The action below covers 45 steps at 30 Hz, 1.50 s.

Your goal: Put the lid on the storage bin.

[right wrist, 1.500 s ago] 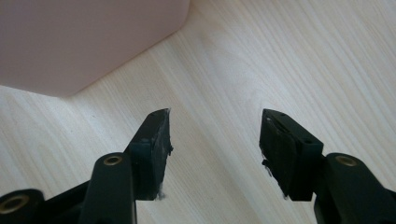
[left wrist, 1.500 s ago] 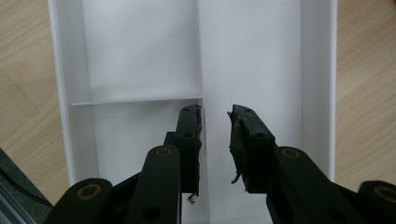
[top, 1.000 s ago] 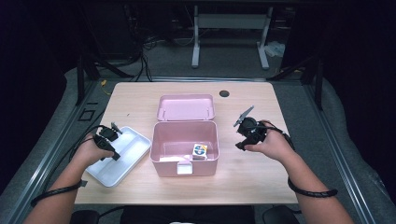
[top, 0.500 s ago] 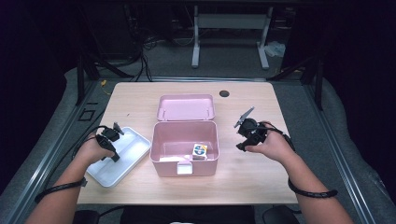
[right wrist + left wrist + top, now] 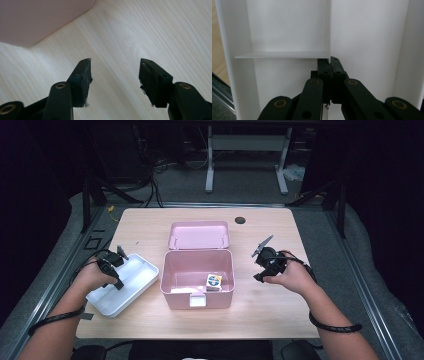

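Jaws of my left gripper [image 5: 330, 65] are pinching shut on the thin upright divider [image 5: 328, 30] of the white tray [image 5: 131, 285]; they have just been closing, with that wall between them. Looking along them, I am seeing the divider running straight away from the tips, and a cross wall [image 5: 282, 55] branching off to one side just past them. From above, the tray is sitting at the near left of the table [image 5: 280, 315], its long axis slanting from near left to far right, and my left hand [image 5: 95, 277] is directly over it, so the left is clearly the nearer one. My right gripper [image 5: 115, 72] is hovering open and empty over bare wood, right of the pink box [image 5: 197, 292], which is standing between it and the tray. Farther back, the box's lid [image 5: 199, 235] is lying open.
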Available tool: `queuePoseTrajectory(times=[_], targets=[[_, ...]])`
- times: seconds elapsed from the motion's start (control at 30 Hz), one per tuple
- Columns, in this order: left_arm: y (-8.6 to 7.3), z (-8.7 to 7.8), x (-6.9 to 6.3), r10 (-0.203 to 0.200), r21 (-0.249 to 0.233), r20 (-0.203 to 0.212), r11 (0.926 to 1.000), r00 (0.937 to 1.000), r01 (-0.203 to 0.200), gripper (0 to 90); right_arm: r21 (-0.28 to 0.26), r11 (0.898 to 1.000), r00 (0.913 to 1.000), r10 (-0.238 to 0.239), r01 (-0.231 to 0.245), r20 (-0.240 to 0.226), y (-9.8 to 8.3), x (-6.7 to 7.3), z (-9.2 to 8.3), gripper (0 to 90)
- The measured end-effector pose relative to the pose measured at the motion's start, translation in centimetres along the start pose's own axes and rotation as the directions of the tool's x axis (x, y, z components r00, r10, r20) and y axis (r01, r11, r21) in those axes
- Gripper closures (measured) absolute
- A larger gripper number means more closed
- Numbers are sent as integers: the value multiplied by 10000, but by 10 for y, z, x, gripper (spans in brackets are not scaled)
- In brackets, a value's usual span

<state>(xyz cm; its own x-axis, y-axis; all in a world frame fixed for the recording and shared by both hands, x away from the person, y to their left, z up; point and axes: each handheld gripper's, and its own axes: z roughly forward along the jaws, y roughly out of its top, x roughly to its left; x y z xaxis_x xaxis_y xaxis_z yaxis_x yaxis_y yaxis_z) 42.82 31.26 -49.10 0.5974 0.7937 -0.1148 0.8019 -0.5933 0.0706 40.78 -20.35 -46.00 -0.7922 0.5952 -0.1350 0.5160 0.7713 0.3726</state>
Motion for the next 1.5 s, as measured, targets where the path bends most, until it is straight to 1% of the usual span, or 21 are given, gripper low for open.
queuePoseTrajectory(times=[0.03,0.1,0.17,0.37,0.43,0.5,0.57,0.6,0.73,0.87,0.93,1.0,1.03,1.1,1.13,1.23,1.37,1.4,1.43,1.47,1.5], targets=[[0,-4,1,99,-48,-9,9999,10000,-99,891,23,10000,10000,17,-17,-9,0,0,-1,434],[-2,-15,0,133,-165,-5,9998,9999,-134,891,-82,9999,9999,-59,60,92,0,0,-1,434],[-2,-18,0,153,-179,-27,9997,9999,-154,891,-78,9999,9999,-82,83,117,0,0,-1,434],[-2,-41,-2,391,-404,-114,9984,9992,-395,891,-109,9999,9999,-22,24,142,1,0,-2,434],[-1,-48,-3,490,-460,-136,9977,9987,-496,891,53,10000,9999,-69,69,92,2,0,-3,434],[0,-54,-4,606,-504,-184,9968,9980,-615,891,38,10000,9999,-80,80,96,2,0,-3,434],[1,-60,-5,697,-563,-251,9959,9972,-711,891,-90,9999,9999,-70,72,143,2,0,-2,434],[1,-60,-5,697,-563,-251,9959,9972,-711,891,-99,9999,9999,-66,67,147,2,0,-2,434],[3,-73,-8,921,-721,-285,9930,9953,-939,891,-98,9999,9999,-32,33,163,2,0,-2,434],[7,-84,-14,1247,-833,-312,9884,9917,-1269,891,-122,9999,9999,7,-5,166,1,-1,-2,436],[10,-88,-18,1425,-892,-317,9854,9893,-1448,891,-148,9999,9998,-30,33,211,1,-1,-2,435],[16,-93,-25,1733,-977,-274,9797,9845,-1752,891,-147,9999,9998,-34,37,185,2,-1,-2,435],[16,-93,-25,1733,-977,-274,9797,9845,-1752,891,-147,9999,9998,-34,37,185,2,-1,-2,435],[23,-98,-33,2023,-1011,-316,9736,9788,-2045,891,-138,9999,9999,-34,37,167,2,-1,-2,436],[23,-98,-33,2023,-1011,-316,9736,9788,-2045,891,-138,9999,9999,-34,37,167,2,-1,-2,436],[32,-100,-42,2284,-1019,-326,9677,9730,-2306,891,-169,9999,9999,-29,32,149,2,0,-3,436],[44,-103,-55,2686,-1033,-323,9572,9627,-2705,891,-188,9998,9998,-29,33,219,1,-1,-4,435],[51,-104,-63,2879,-987,-302,9521,9572,-2895,891,-177,9998,9997,-2,6,232,1,-1,-5,436],[51,-104,-63,2879,-987,-302,9521,9572,-2895,891,-177,9998,9997,-2,6,232,1,-1,-5,436],[54,-104,-66,2969,-955,-254,9498,9546,-2980,891,-212,9998,9998,7,-3,201,1,-1,-5,435],[62,-106,-74,3186,-982,-279,9424,9475,-3197,891,-79,10000,9999,26,-25,162,0,-2,-7,436]])
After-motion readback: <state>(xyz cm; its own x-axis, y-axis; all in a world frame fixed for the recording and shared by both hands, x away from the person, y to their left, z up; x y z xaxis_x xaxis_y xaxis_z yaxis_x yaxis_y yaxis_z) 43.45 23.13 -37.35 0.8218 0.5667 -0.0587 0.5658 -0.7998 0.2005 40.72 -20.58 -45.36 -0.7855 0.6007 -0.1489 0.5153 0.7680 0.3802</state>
